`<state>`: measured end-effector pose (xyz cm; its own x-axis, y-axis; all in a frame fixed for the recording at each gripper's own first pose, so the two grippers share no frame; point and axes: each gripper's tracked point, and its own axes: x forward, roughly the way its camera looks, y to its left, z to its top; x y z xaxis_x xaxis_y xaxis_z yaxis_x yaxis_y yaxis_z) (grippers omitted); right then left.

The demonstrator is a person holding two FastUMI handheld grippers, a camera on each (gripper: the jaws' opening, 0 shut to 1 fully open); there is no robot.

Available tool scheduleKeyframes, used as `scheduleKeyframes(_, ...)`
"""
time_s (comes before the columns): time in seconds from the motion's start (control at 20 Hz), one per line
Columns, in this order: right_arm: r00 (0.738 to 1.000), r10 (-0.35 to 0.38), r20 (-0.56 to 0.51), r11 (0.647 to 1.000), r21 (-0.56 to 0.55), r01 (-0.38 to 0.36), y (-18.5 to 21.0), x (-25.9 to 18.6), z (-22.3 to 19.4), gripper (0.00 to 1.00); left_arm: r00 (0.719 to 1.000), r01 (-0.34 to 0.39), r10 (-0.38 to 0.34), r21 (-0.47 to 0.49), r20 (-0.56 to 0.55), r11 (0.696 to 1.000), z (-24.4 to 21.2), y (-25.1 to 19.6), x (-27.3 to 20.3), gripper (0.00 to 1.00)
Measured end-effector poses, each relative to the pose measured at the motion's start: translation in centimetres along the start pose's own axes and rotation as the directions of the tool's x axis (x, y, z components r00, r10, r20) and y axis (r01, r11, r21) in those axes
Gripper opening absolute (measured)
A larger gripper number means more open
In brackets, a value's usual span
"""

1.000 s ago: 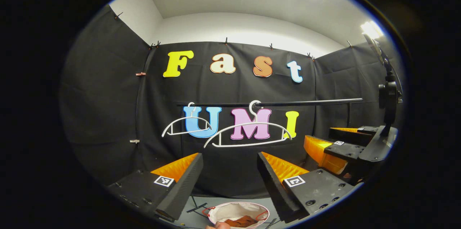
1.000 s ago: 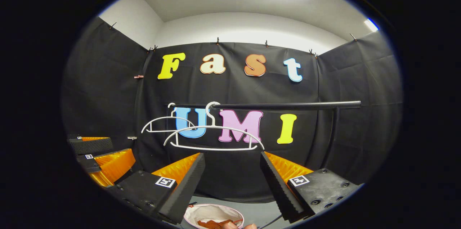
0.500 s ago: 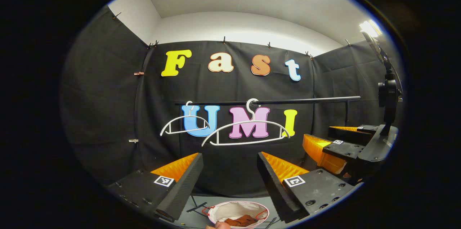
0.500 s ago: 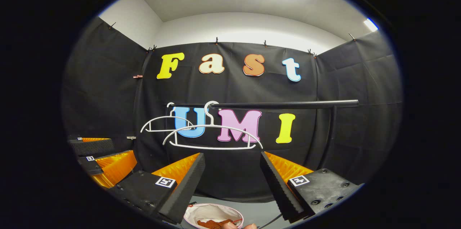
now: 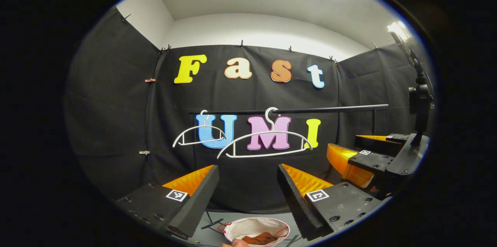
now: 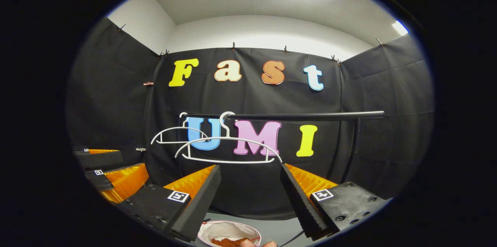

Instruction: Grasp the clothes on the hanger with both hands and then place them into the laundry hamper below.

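- Left gripper view: left gripper held level, aimed at the back wall, fingers wide apart, nothing between them.
- Same view, black rail running side to side across the wall, two bare white hangers hooked on it: near hanger roughly centred, far hanger off to the left. Long axis of both roughly along the rail.
- Laundry hamper down on the floor between the fingertips, round white rim, mouth facing up.
- Rust-brown clothes already lying crumpled inside the hamper, bunched up with no clear long axis, off the hangers.
- Right gripper's fingers poking in at the right edge, apart too, pointing about the same way, with a dark stand just above them.
- Bit of a hand at the very bottom edge, just in front of the hamper.
- Right gripper view: right gripper also wide open and empty, facing the wall.
- Same rail, near hanger left of centre, far hanger further left behind it.
- Hamper below between the fingertips, clothes sitting in its bottom, mostly cut off by the edge.
- Left gripper over at the left, gap between its fingers not readable from this angle.
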<state>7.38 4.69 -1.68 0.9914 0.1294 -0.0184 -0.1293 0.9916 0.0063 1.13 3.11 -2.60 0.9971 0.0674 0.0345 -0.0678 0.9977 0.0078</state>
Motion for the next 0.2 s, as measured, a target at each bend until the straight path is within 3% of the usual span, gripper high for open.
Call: scheduleKeyframes(0.2,1.0,0.0,-0.005,1.0,0.006,0.0,-0.05,0.06,-0.17,0.98,1.0,-0.009,0.009,0.0,-0.001,1.0,-0.06,0.21,-0.03,0.95)
